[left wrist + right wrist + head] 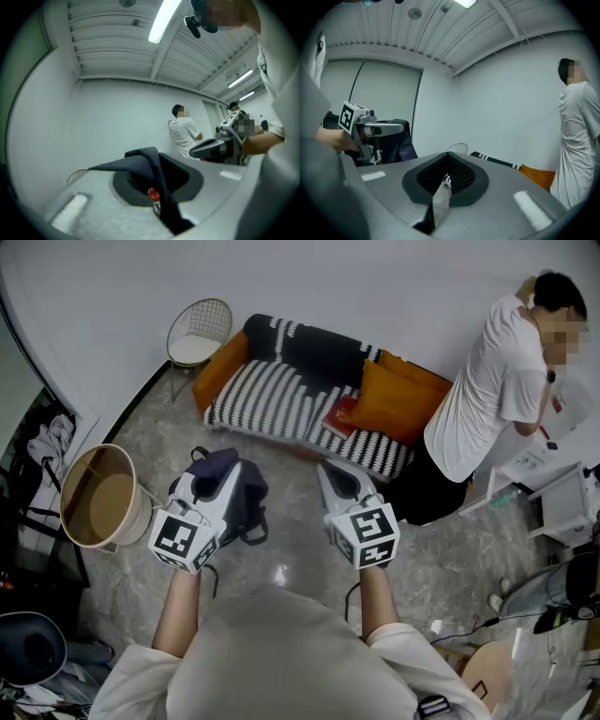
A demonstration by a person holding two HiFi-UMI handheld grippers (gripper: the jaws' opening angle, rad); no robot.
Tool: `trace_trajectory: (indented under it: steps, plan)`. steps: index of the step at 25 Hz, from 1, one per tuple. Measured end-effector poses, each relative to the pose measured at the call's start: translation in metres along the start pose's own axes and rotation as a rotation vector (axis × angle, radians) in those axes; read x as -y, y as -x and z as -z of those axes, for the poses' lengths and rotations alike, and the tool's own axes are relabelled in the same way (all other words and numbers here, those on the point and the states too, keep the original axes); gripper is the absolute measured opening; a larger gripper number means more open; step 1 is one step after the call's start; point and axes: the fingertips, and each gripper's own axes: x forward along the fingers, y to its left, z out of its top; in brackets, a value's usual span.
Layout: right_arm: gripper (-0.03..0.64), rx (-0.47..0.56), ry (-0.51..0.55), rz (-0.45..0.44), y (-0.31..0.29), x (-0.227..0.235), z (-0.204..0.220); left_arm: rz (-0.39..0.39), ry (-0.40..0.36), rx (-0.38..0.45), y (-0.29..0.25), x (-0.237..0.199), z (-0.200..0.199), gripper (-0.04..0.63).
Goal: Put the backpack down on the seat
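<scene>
A dark backpack (246, 501) hangs in the air in front of me, above the marble floor. My left gripper (221, 476) is shut on its dark strap (151, 165), which runs between the jaws and drapes over them. My right gripper (329, 471) is level beside it on the right, apart from the bag, jaws shut with nothing seen in them. In the right gripper view the bag (399, 146) dangles under the left gripper (396, 127). The seat, a black-and-white striped sofa (272, 395) with orange cushions (394, 399), stands a step ahead.
A round tan bin (98, 498) stands on the floor at my left. A wire chair (199, 332) sits left of the sofa. A person in a white shirt (492, 381) stands at a white desk (553, 493) on the right. A red book (339, 414) lies on the sofa.
</scene>
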Motion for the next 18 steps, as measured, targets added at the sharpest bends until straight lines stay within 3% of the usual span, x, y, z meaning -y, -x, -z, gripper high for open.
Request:
trace_trajectory:
  steps: [11, 18]
  plan:
    - [0.003, 0.105, -0.097, -0.046, 0.018, 0.044, 0.004, -0.053, 0.029, -0.029, -0.023, 0.016, 0.01, 0.039]
    - [0.003, 0.062, -0.075, -0.08, 0.021, 0.068, 0.018, -0.113, 0.051, -0.018, -0.038, 0.022, 0.014, 0.038]
